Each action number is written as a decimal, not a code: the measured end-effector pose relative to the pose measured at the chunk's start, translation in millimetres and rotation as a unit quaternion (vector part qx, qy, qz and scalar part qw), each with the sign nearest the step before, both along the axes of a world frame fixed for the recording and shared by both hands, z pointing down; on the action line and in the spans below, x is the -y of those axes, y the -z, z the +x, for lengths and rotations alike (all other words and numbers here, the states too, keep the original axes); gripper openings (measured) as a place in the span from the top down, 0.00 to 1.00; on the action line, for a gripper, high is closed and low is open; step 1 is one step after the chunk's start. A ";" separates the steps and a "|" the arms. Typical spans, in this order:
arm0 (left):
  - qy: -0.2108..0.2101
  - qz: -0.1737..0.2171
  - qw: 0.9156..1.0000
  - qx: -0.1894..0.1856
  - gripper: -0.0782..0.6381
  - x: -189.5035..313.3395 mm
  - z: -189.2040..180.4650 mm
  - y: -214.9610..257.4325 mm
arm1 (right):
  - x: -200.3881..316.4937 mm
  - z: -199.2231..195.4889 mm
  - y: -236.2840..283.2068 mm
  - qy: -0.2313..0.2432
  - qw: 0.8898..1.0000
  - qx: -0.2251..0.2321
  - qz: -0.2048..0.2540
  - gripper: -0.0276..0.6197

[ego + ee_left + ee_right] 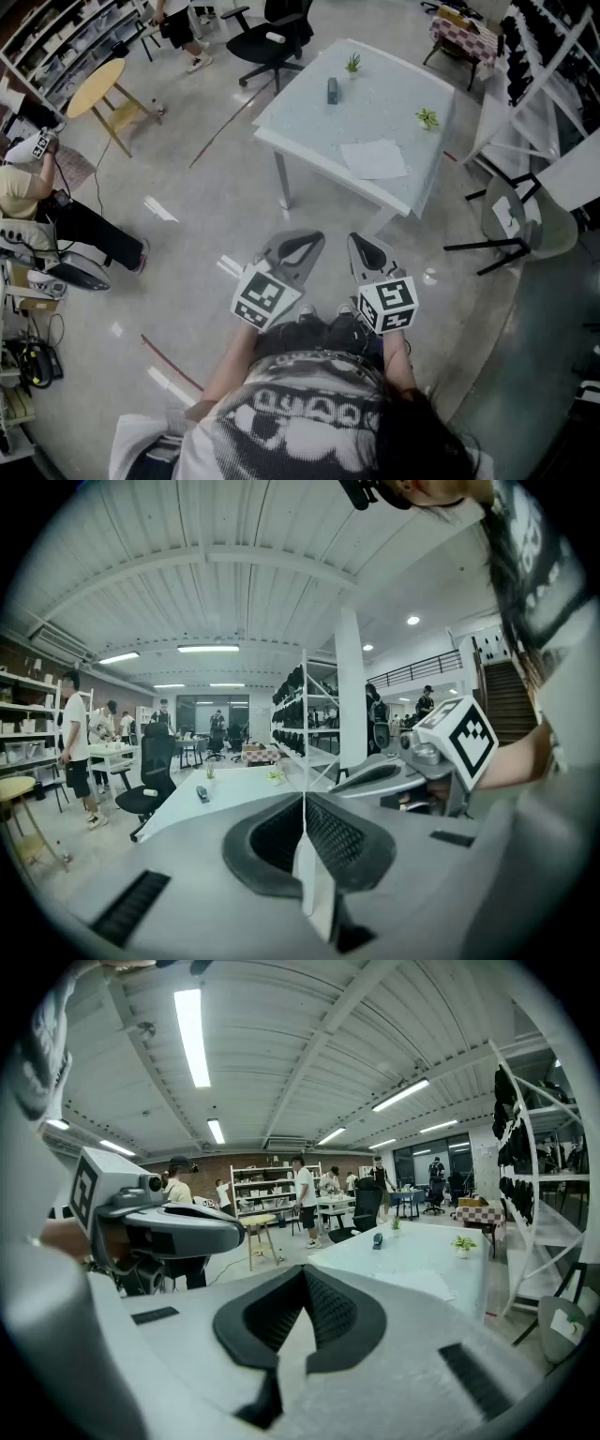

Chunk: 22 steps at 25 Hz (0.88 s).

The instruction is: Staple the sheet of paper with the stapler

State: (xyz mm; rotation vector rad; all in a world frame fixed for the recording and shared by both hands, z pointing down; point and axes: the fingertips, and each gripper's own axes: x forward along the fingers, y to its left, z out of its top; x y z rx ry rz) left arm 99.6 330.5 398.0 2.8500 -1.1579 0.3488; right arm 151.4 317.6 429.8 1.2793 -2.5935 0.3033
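Observation:
A pale table [309, 112] stands several steps ahead of me. On it lie a white sheet of paper [375, 157] near the front edge and a small dark stapler [333, 90] toward the back. My left gripper [298, 248] and right gripper [367, 253] hang side by side over the floor, well short of the table. Both are shut with nothing between the jaws. In the left gripper view the left gripper [304, 803] points at the table, with the stapler [201, 793] far off. From the right gripper [303, 1279] I see the stapler [378, 1239] and paper [427, 1283].
Two small potted plants [353, 64] [427, 118] sit on the table. A black office chair [272, 42] stands behind it, a round wooden stool [98, 89] to the left, a grey chair [525, 220] to the right. A seated person [28, 192] is at far left. Shelving lines both sides.

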 end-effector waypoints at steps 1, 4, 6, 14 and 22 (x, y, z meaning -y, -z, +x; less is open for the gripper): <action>-0.001 0.000 1.000 0.000 0.88 0.4 -1.5 0.4 | 0.9 -1.7 0.7 0.000 1.000 -0.001 0.000 0.97; -0.004 -0.001 1.000 0.001 0.88 1.0 -6.3 1.2 | 3.0 -7.2 3.3 -0.002 1.000 -0.001 0.002 0.97; -0.006 -0.001 1.000 0.002 0.88 0.6 -9.1 0.6 | 3.7 -10.0 5.4 -0.005 1.000 0.005 0.004 0.97; -0.009 -0.005 1.000 -0.005 0.88 2.4 -11.1 -4.4 | 4.3 -6.1 3.2 -0.012 1.000 0.011 -0.005 0.97; -0.001 -0.014 1.000 -0.007 0.88 27.6 -11.3 -14.2 | 35.7 4.0 -12.0 -0.014 1.000 0.008 -0.022 0.97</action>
